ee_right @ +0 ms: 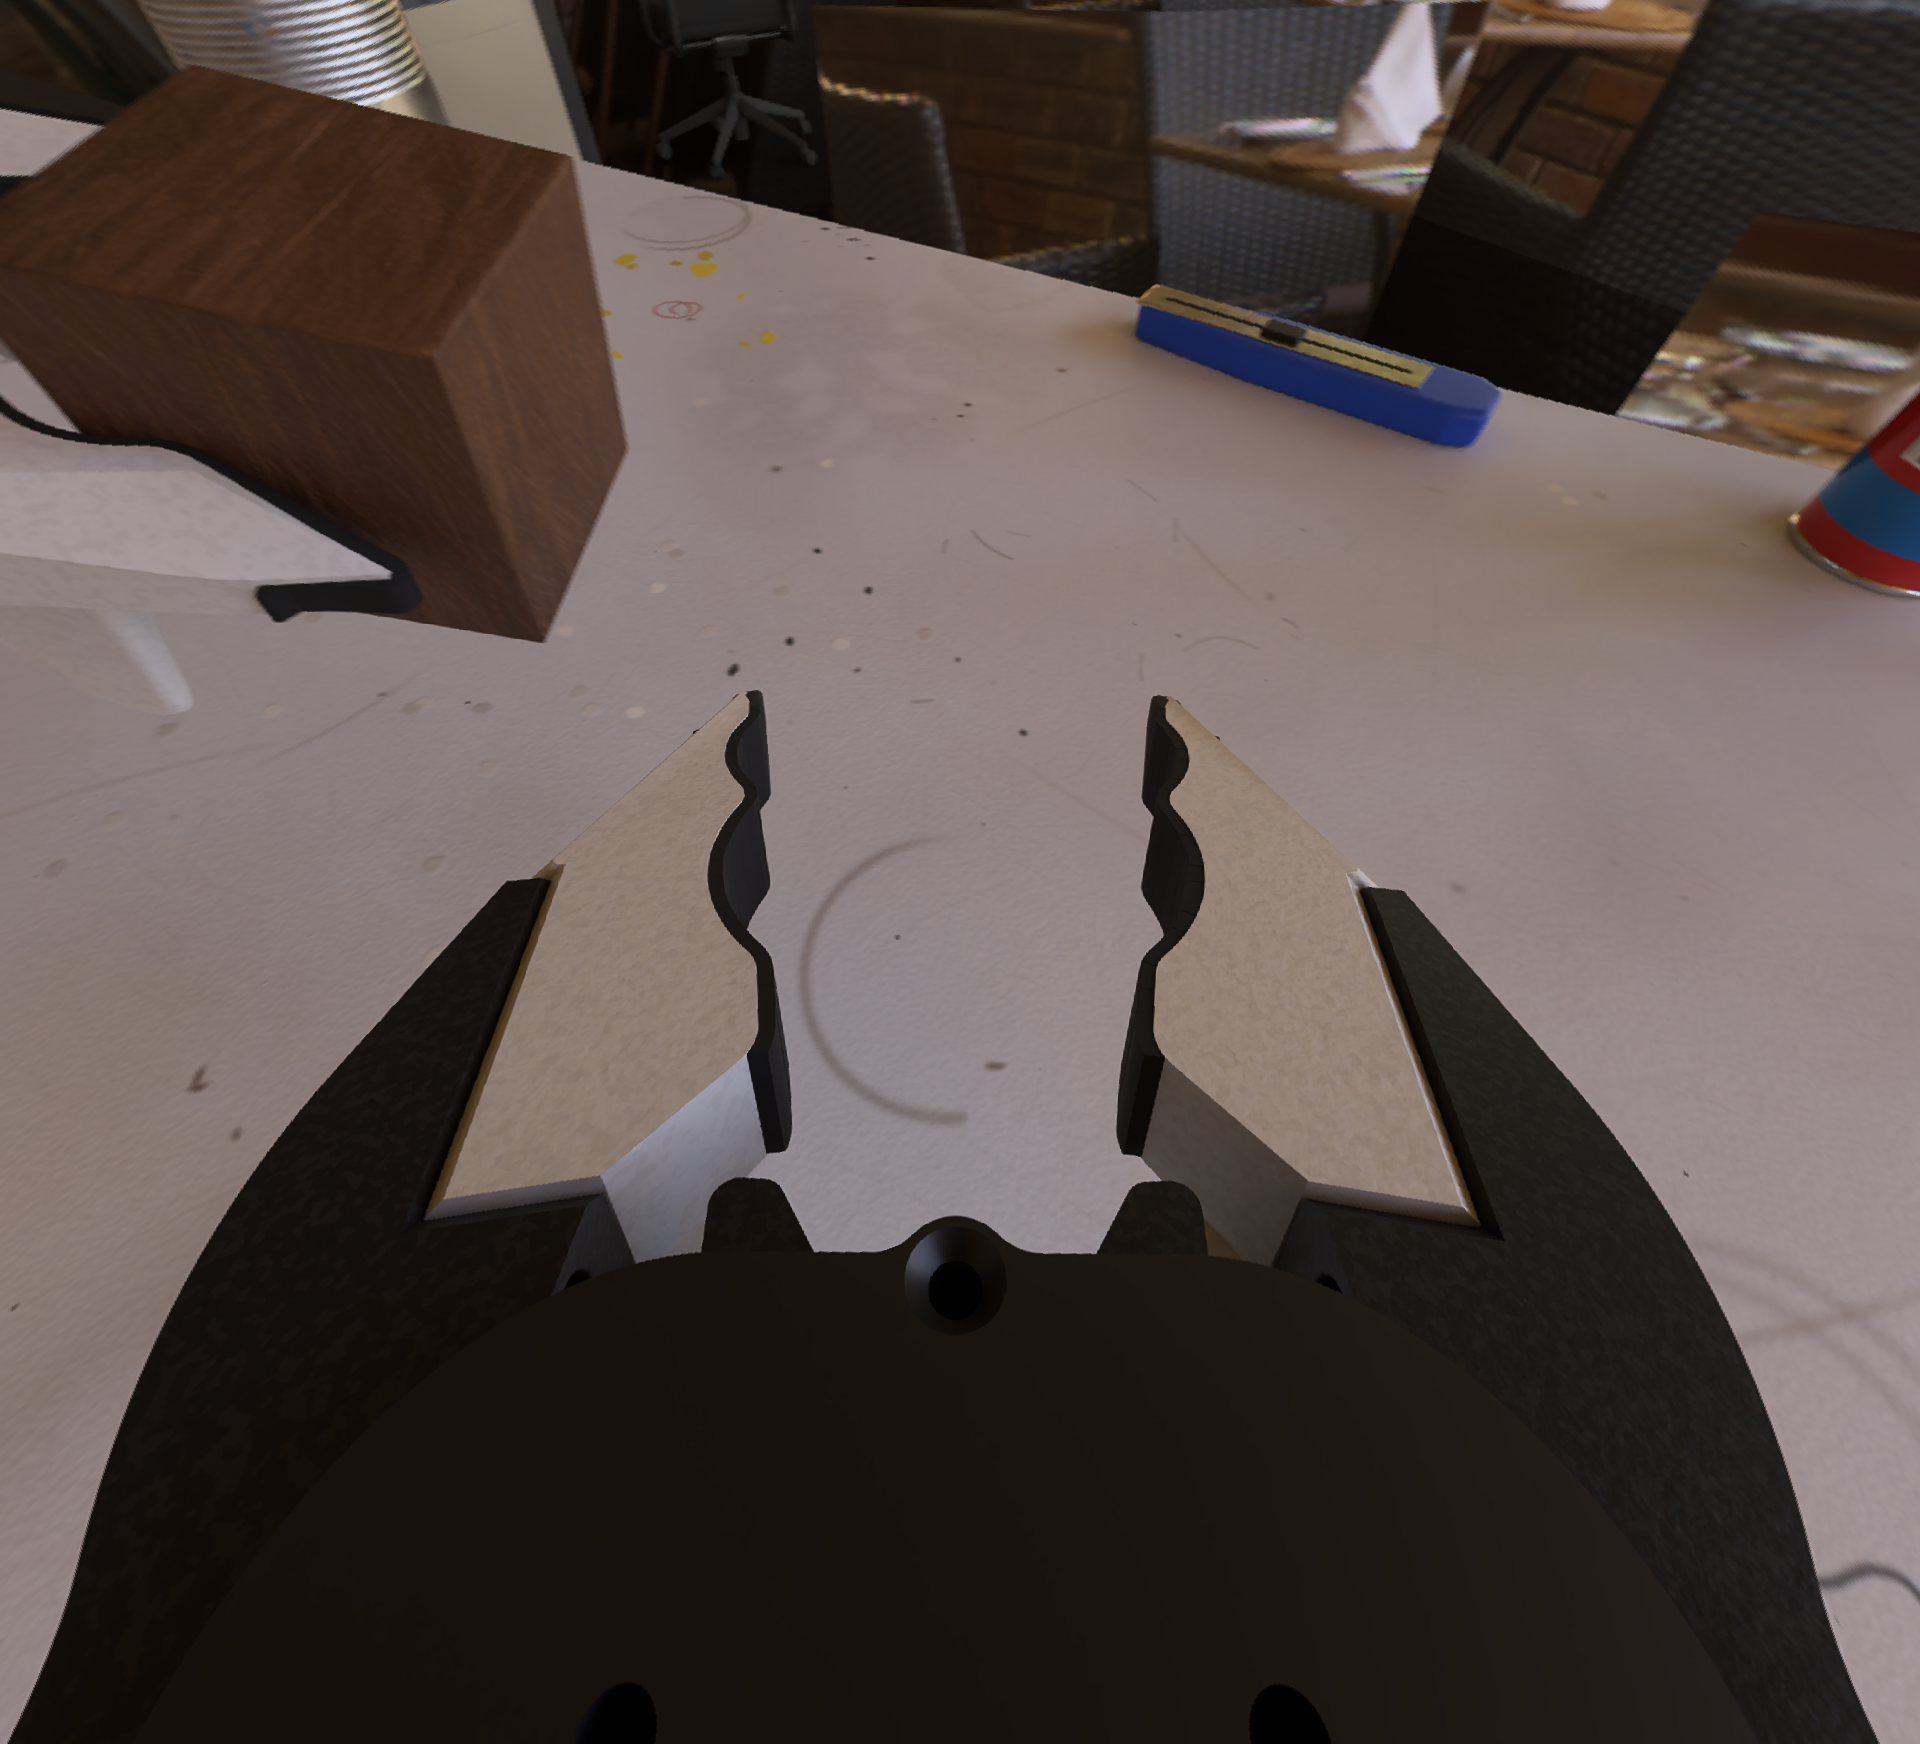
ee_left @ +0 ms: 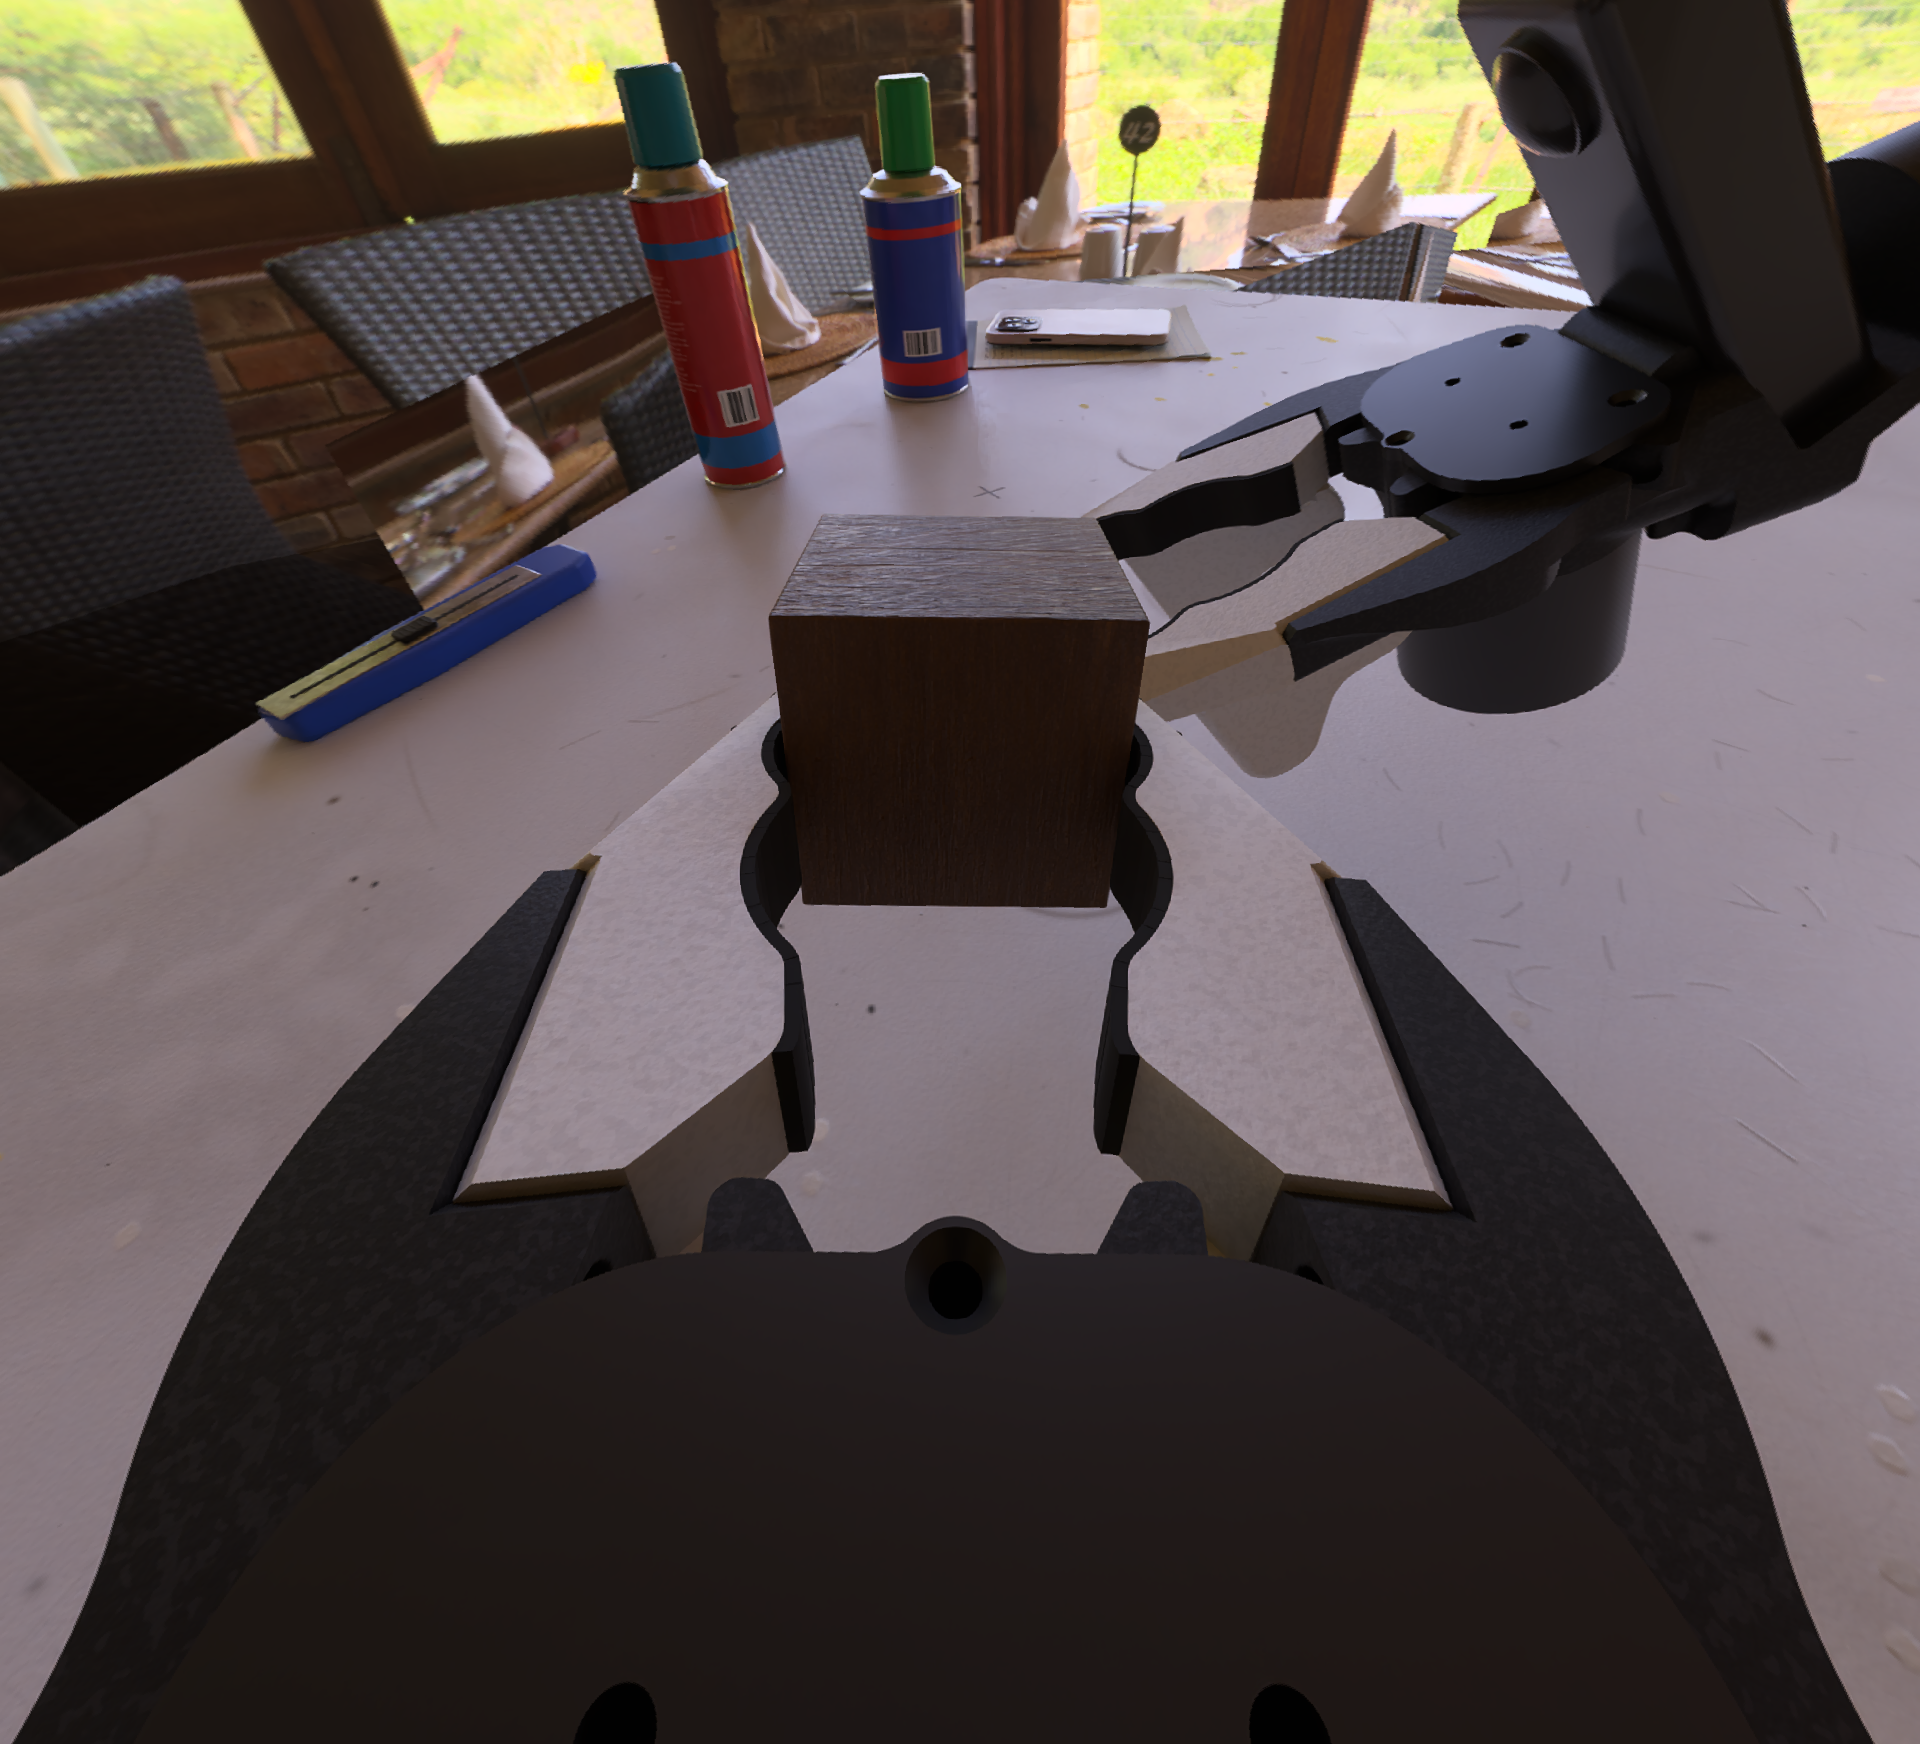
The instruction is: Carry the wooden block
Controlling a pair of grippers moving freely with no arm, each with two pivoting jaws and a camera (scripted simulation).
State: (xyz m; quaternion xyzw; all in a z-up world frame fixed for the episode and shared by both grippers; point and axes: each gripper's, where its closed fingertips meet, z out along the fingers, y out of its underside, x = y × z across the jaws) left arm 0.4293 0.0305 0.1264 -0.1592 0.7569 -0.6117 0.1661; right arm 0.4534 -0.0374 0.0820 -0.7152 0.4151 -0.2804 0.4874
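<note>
Left hand-held gripper (ee_left: 956, 811): fingers closed against both sides of the wooden block (ee_left: 956, 707), which hides the fingertips; whether the block's base touches the counter (ee_left: 312, 967) cannot be told. Right hand-held gripper (ee_right: 956, 738): fingers spread wide, nothing between them, block just ahead to its left and partly cut off at the frame edge. Ahead-left of the left hand-held gripper lies a blue utility knife (ee_left: 426, 645); beyond the block stand a red spray can (ee_left: 707, 323) and a blue spray can (ee_left: 916, 271), then a phone (ee_left: 1081, 327).
</note>
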